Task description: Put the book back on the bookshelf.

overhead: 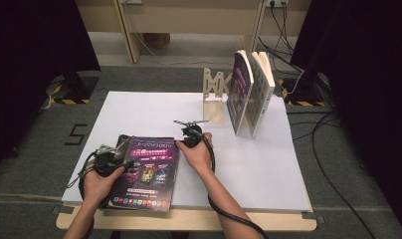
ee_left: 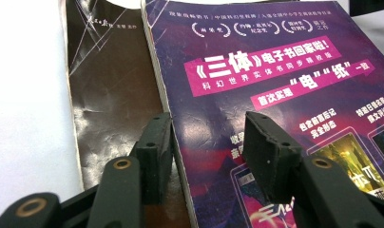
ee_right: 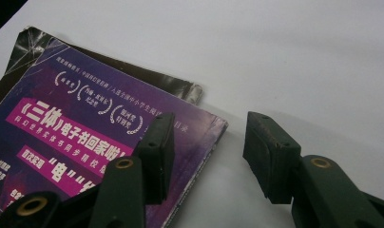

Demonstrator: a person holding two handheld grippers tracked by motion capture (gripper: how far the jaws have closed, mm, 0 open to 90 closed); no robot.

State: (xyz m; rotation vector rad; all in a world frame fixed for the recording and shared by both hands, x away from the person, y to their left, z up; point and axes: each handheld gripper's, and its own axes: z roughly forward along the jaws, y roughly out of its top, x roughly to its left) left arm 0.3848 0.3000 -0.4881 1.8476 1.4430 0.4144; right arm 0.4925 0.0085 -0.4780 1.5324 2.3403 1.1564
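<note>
Purple book [overhead: 148, 172] flat at table's near-left edge, right tool [ee_right: 206, 159] open astride its corner

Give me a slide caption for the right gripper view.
Open right gripper straddling the corner of the purple book on the white table.
</note>
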